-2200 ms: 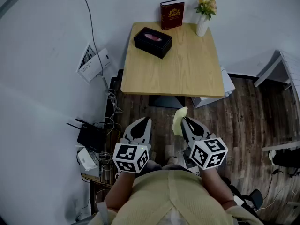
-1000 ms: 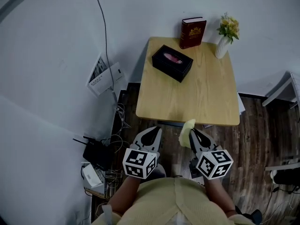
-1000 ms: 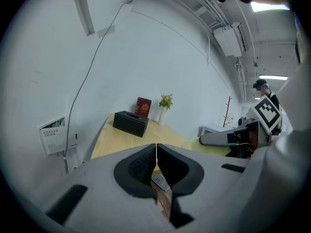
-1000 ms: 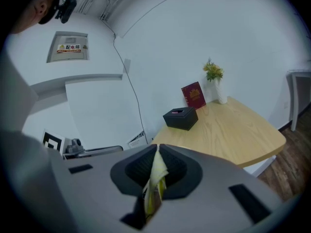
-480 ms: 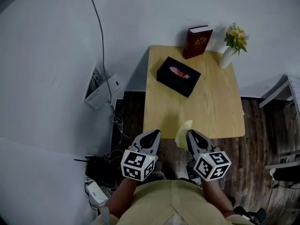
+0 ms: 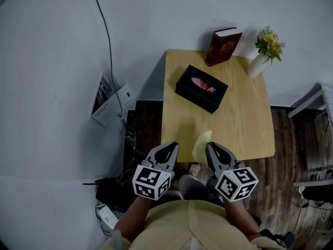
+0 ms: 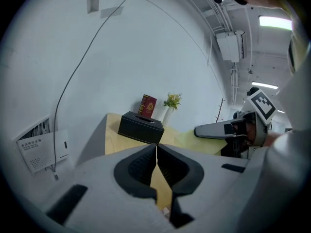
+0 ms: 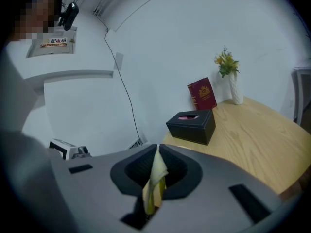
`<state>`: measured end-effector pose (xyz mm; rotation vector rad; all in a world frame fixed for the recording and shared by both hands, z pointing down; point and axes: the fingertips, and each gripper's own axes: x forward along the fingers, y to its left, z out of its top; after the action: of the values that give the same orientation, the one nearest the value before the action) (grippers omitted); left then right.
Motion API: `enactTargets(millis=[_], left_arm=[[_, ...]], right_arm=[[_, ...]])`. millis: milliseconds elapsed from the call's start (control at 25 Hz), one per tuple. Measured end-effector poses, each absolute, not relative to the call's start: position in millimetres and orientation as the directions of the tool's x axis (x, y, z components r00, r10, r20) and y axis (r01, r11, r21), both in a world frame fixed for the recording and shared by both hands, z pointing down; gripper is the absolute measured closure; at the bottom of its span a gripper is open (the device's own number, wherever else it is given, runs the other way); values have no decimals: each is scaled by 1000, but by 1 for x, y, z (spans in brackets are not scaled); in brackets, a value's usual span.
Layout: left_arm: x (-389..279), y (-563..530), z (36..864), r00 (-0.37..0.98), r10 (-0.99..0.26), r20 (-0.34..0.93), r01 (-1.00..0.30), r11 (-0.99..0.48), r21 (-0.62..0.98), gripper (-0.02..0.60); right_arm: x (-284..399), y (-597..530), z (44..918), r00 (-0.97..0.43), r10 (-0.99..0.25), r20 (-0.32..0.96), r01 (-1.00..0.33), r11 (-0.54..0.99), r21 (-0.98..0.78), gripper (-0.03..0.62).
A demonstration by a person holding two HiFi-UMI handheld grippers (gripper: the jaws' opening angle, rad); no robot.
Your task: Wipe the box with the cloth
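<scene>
As I look down from the near side, the square light-wood desk (image 6: 239,124) carries three things. The black rectangular tissue box (image 6: 201,90) sits toward the far left corner, turned at an angle, with pink showing in its top slot. It is well apart from both hands.

Left tongs (image 6: 171,146): jaws shut tip to tip, nothing between them, nose at the desk's near left corner. Right tongs (image 6: 209,146): just beside the left ones, over the near edge, pointing toward the box.

The dark red hardcover book (image 6: 225,39) stands upright at the far edge, behind the box. The white vase with yellow flowers (image 6: 265,53) stands at the far right corner, near the book.

Pale yellow cloth (image 6: 202,145): clamped between the right tongs' jaws. A fold sticks out past the tips over the desk's near edge and does not touch the box.
</scene>
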<state>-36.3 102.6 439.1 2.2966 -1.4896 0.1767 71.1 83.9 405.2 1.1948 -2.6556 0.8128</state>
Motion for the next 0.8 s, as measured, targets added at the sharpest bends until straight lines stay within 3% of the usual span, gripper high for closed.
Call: enactTargets(millis=[800], left_arm=[[-23, -13, 416, 360, -877, 317, -932, -322, 168, 557]], right_arm=[[71, -36, 359, -805, -561, 193, -577, 662, -478, 557]])
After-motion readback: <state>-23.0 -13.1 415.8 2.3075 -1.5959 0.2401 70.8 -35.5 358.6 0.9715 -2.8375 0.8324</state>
